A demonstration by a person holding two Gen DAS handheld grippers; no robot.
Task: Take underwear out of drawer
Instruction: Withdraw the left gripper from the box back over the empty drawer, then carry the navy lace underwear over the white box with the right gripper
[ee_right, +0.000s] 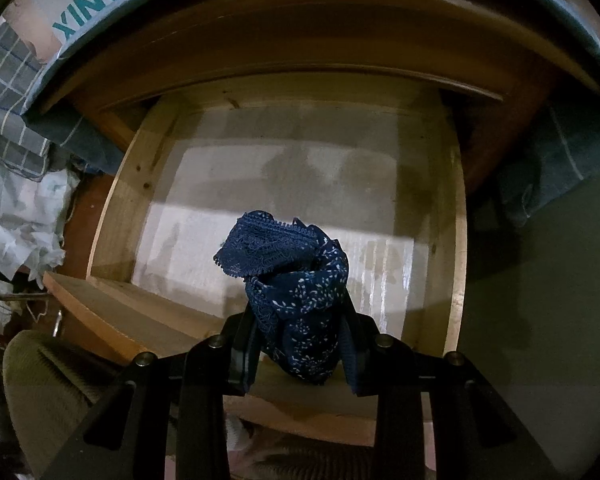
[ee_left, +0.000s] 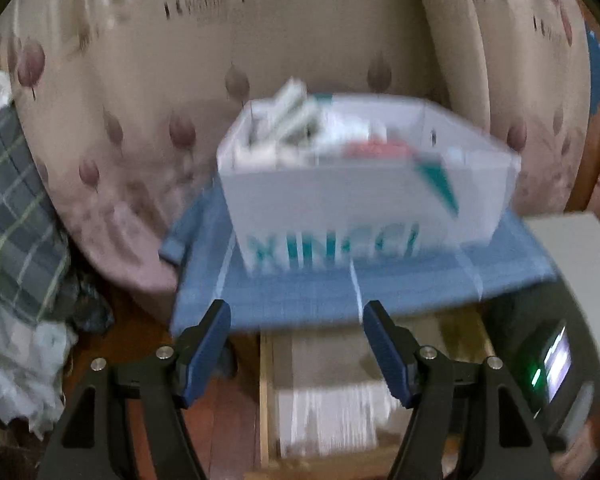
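In the right wrist view, dark blue underwear (ee_right: 292, 280) with white specks and a lace edge is bunched up between the fingers of my right gripper (ee_right: 302, 320), which is shut on it. It hangs above the open wooden drawer (ee_right: 116, 200), whose pale lined bottom is otherwise bare. In the blurred left wrist view, my left gripper (ee_left: 296, 312) stands open with nothing between its blue pads (ee_left: 208, 344). It hovers over the same drawer (ee_left: 265, 392), in front of the cabinet top.
A white box (ee_left: 340, 208) with teal letters and several items inside sits on a blue checked cloth (ee_left: 300, 292) over the cabinet. Patterned pink curtain (ee_left: 140, 100) hangs behind. Plaid fabric and crumpled white material (ee_left: 20, 240) lie at the left. A device with a lit screen (ee_left: 556, 364) is at right.
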